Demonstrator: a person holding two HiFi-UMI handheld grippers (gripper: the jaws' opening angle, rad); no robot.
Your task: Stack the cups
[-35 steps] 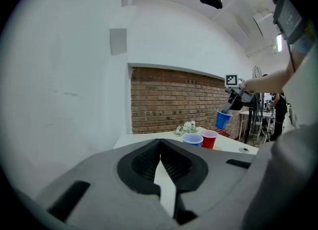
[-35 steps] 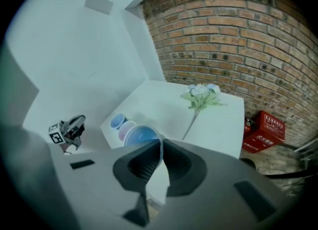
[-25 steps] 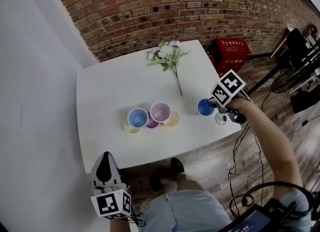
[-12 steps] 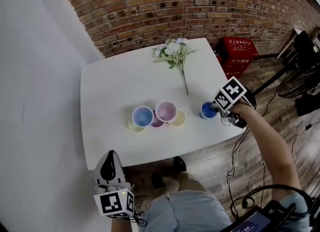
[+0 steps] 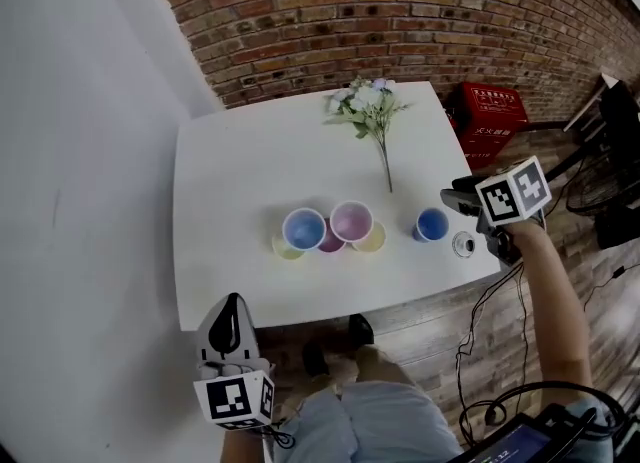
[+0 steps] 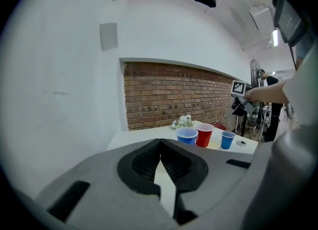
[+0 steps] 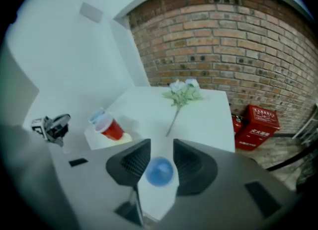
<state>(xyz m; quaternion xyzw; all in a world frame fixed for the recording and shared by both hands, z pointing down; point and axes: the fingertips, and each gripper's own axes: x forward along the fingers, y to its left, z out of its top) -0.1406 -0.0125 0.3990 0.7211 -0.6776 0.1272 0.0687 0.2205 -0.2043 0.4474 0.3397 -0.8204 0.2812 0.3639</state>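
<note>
A small blue cup (image 5: 431, 224) stands alone near the white table's (image 5: 240, 161) right edge. My right gripper (image 5: 452, 198) hovers above and just right of it. Its jaws have just been opening and stand open. In the right gripper view the small blue cup (image 7: 160, 171) shows from above between the pads, untouched. At mid-table a larger blue cup (image 5: 304, 228) and a pink-red cup (image 5: 351, 221) stand together, with yellow cups (image 5: 372, 242) low beside them. My left gripper (image 5: 232, 303) is held off the table's near edge, its jaws (image 6: 160, 142) shut on nothing.
A sprig of artificial flowers (image 5: 372, 109) lies at the table's far side. A small round lid (image 5: 463, 244) sits at the right edge by the blue cup. A red crate (image 5: 490, 109) and cables are on the wooden floor to the right, below a brick wall.
The right gripper has let go of the small blue cup, opened its jaws and drawn up and to the right. The cup stays standing on the table. The left gripper has kept still.
</note>
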